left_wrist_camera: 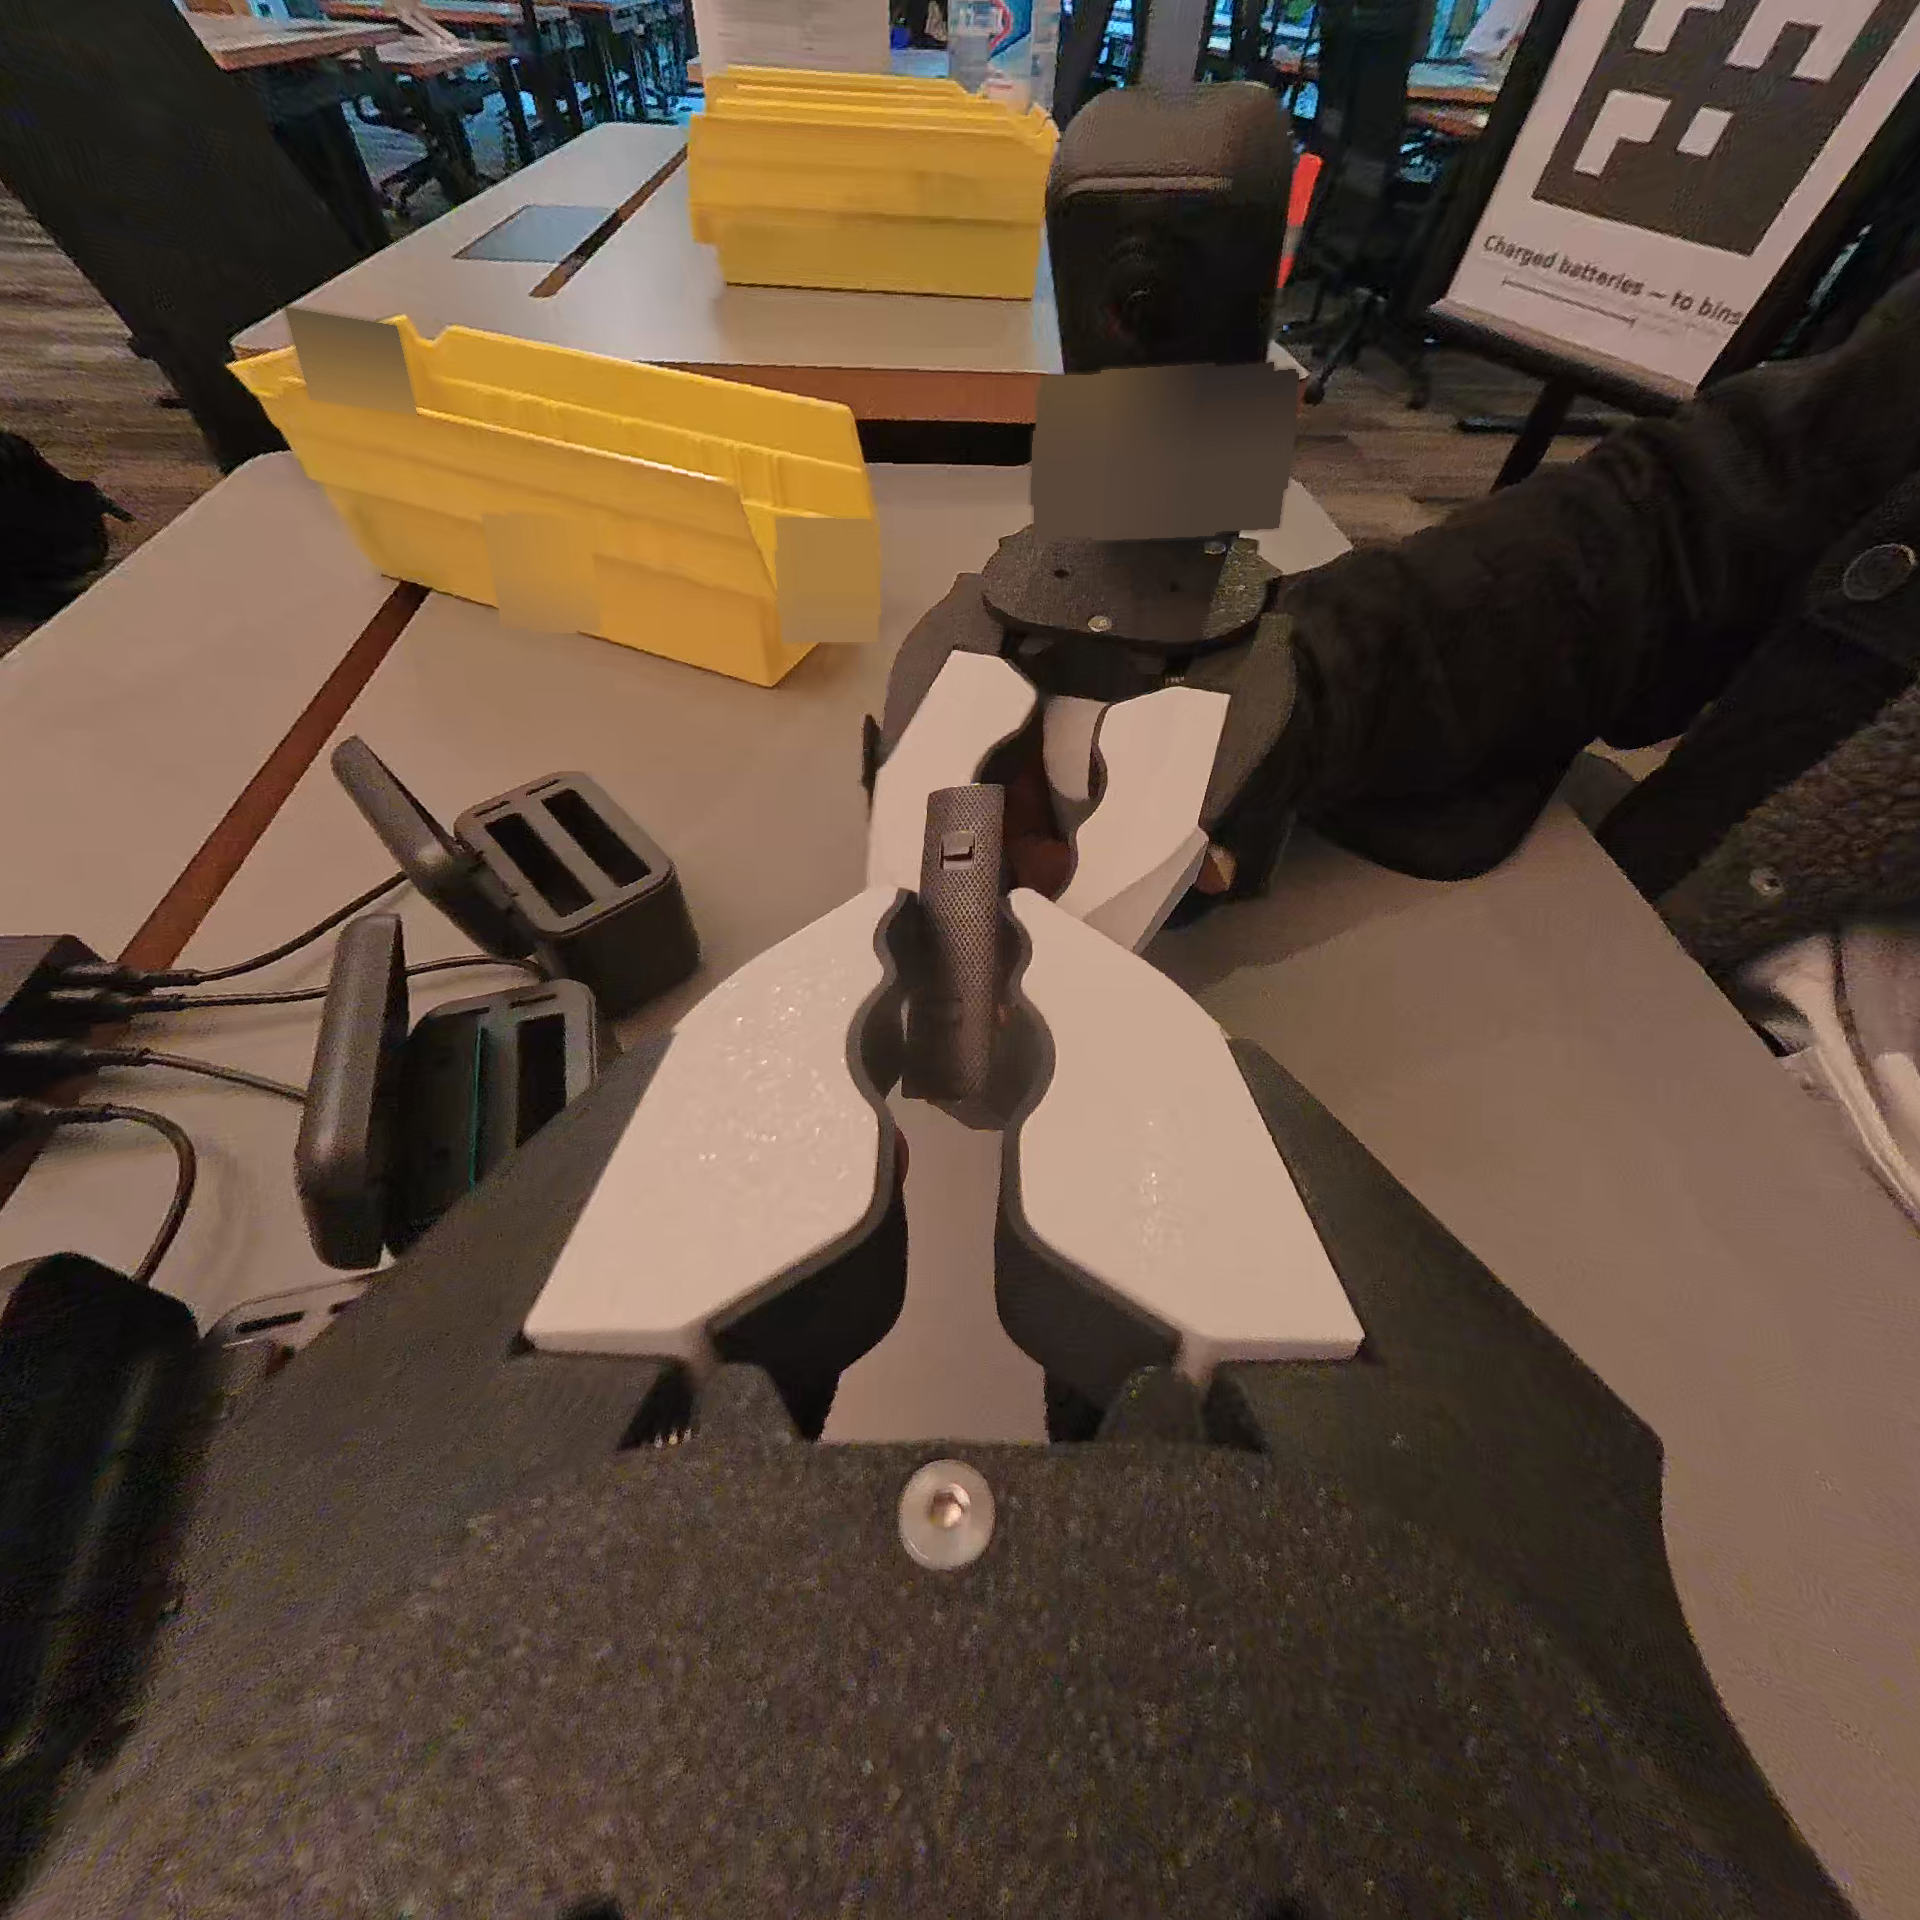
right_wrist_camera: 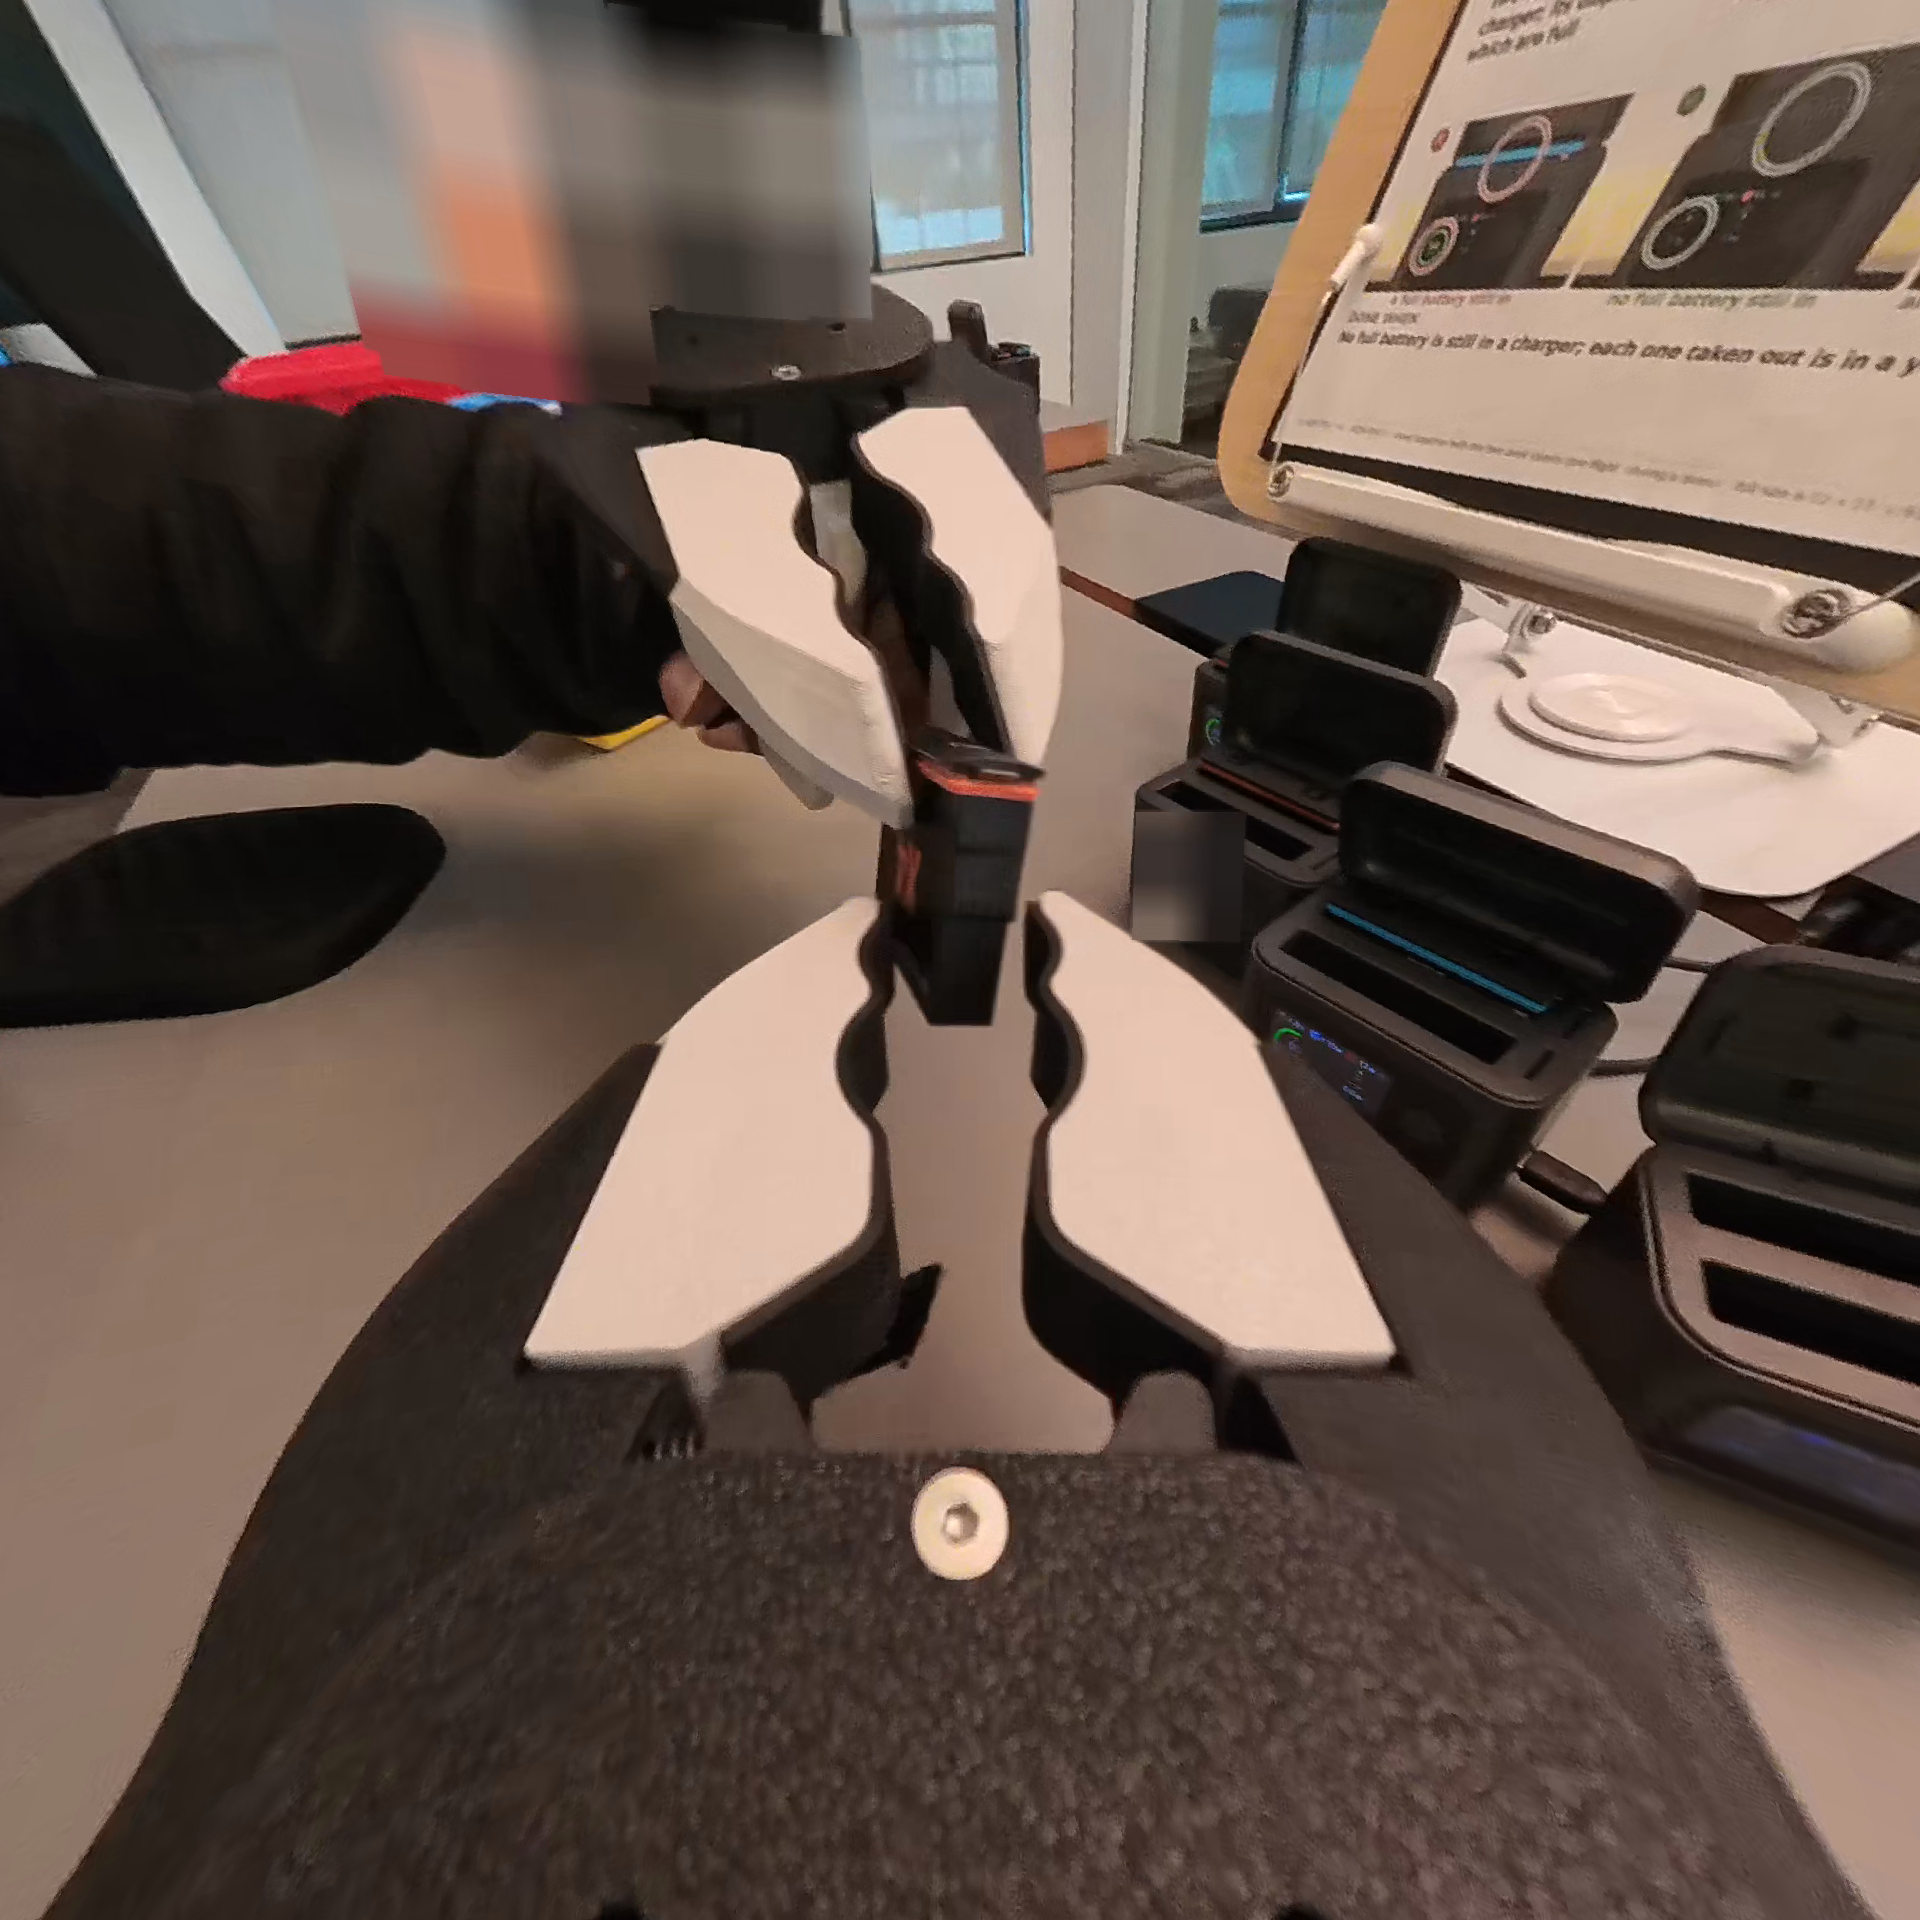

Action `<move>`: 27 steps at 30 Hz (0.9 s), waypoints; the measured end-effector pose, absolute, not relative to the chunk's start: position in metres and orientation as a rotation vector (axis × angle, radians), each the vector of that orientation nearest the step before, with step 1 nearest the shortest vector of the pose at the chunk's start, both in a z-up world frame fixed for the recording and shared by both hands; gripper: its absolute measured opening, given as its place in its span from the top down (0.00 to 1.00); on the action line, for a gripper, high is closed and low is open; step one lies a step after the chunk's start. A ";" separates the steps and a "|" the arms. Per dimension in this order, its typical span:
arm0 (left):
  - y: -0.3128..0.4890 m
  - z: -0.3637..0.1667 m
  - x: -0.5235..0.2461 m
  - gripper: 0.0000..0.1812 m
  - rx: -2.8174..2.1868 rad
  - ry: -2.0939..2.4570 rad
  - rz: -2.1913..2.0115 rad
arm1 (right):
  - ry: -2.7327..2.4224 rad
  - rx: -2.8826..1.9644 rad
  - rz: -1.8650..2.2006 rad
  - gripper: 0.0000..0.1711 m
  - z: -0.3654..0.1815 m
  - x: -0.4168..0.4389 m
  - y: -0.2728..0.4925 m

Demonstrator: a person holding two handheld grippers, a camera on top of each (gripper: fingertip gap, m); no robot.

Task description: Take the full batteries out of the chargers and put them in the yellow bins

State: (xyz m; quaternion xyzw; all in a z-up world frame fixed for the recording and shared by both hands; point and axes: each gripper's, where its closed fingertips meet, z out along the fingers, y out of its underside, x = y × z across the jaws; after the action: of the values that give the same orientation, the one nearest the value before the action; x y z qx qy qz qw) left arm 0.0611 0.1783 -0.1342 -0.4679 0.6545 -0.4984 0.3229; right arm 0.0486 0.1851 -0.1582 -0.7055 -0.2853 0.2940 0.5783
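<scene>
— Left gripper [left_wrist_camera: 951, 914]?
— Clenched on a dark battery [left_wrist_camera: 958, 951], held above the table [left_wrist_camera: 1403, 1091], chargers [left_wrist_camera: 582, 873] just left

— Right gripper [right_wrist_camera: 951, 914]?
— Released, fingertips flanking the battery, yellow bins [left_wrist_camera: 582, 520] beyond

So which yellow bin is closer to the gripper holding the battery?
The front yellow bin, on the same table as the chargers. The other bin sits on the farther table.

an office-like workroom; rows of desks [left_wrist_camera: 343, 42] behind; instruction board [right_wrist_camera: 1621, 239] on the table [left_wrist_camera: 1403, 1091].
</scene>
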 end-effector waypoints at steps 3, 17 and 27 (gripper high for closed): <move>0.180 -0.134 0.064 0.91 -1.248 1.698 -1.304 | -0.668 -1.651 0.652 0.93 -0.157 0.050 0.185; 0.214 -0.137 0.059 0.80 -2.048 1.145 -1.437 | -0.883 -1.423 -0.572 0.94 -0.154 0.091 0.209; 0.204 -0.148 0.073 0.87 -2.194 0.892 -1.605 | -1.016 -1.182 -0.959 0.94 -0.147 0.078 0.204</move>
State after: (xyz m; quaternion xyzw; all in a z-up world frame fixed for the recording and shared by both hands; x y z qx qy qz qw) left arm 0.0730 0.2036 -0.1485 -0.7592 0.3089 -0.5555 0.1400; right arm 0.0779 0.2042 -0.1470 -0.5120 -0.4401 -0.4152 0.6098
